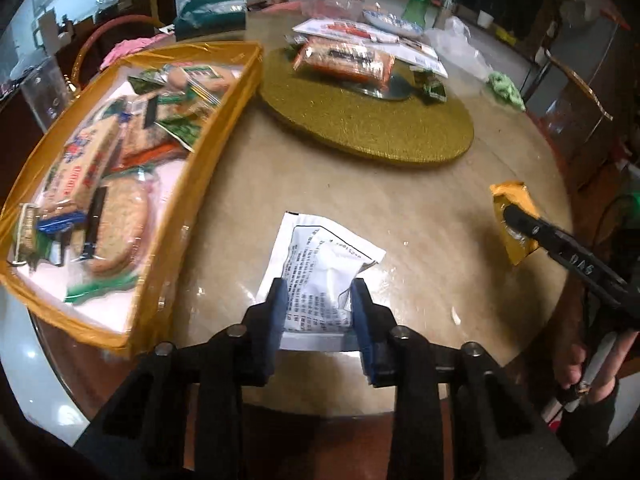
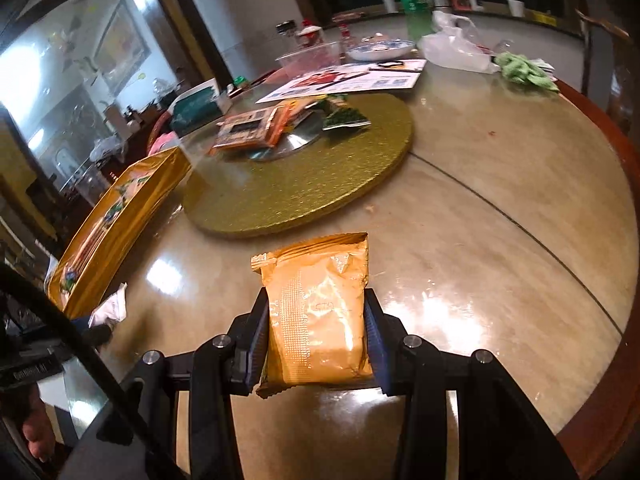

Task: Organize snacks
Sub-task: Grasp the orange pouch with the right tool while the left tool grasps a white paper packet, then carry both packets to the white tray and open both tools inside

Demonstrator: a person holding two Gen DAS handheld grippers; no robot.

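Snacks are split three ways: a white sachet [image 1: 320,268] sits between the pads of the left gripper [image 1: 320,312] near the table's [image 1: 420,208] front edge, an orange packet [image 2: 320,320] is clamped across its width in the right gripper [image 2: 318,340], and more packs lie on the gold turntable [image 1: 368,120] at the table's middle. The yellow-rimmed tray [image 1: 168,208] at the left edge already holds a heap of wrapped biscuits. The left jaws stand narrow on the sachet's lower end, and its film creases between the pads, so it looks gripped. Both packs appear light, thin and crinkly; the foil is likely slick, so I would pinch on the filled body or a sealed seam, not a loose corner, and squeeze gently since the contents may crumble. Print on the sachet is too blurred to read, the tray's near corner is cut off by the gripper frame, and its lower layers are buried.
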